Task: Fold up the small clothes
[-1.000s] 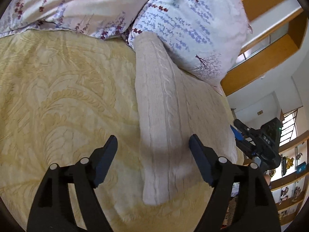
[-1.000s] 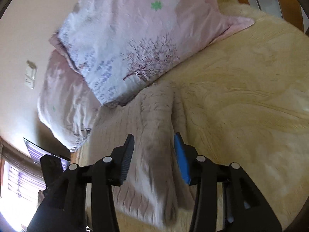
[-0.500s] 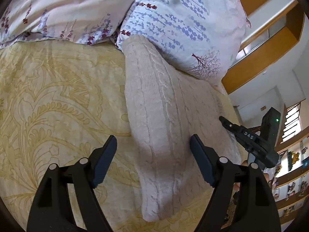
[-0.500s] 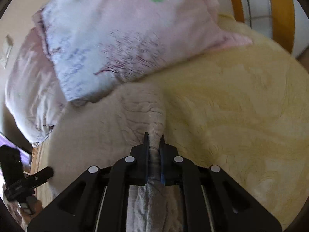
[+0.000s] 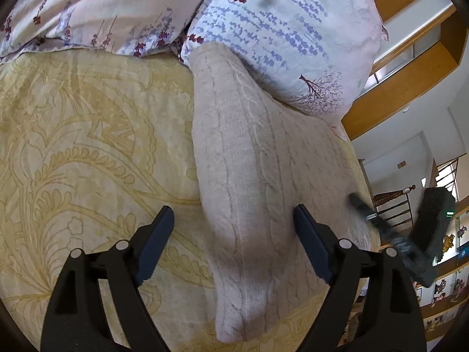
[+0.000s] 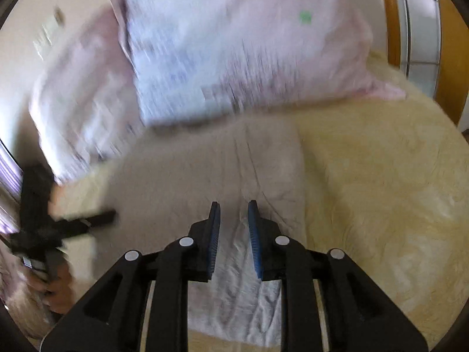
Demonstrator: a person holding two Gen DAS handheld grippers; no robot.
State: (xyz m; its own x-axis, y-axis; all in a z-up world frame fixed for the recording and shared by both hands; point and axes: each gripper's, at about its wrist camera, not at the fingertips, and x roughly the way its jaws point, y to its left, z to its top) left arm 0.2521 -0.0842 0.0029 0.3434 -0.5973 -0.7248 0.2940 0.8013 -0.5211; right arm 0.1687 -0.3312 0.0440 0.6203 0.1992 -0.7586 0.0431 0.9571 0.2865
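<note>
A beige cable-knit sweater point(image 5: 249, 146) lies on the bed, one long part running from the pillows toward me. My left gripper point(image 5: 231, 208) straddles that part. Its jaws are opening wide and neither pad touches the knit. In the blurred right wrist view the sweater point(image 6: 190, 176) lies spread flat. My right gripper point(image 6: 233, 204) hovers low over it. Its jaws are opening, with a narrow gap, and a creased strip of cloth shows below without being pinched. The right gripper point(image 5: 381, 226) also appears blurred at the sweater's right edge in the left wrist view.
A yellow patterned bedspread point(image 5: 88, 146) covers the bed. Two floral pillows point(image 5: 278, 29) point(image 5: 102, 6) lie at its head, touching the sweater's far end. Wooden framing point(image 5: 395, 82) and shelves stand past the bed's right side. A hand point(image 6: 58, 287) holds the left gripper point(image 6: 88, 220).
The right gripper shut on a raised fold of the sweater, carried it sideways while rolling, and its jaws have now parted; the cloth lies flatter. The left gripper widened slightly.
</note>
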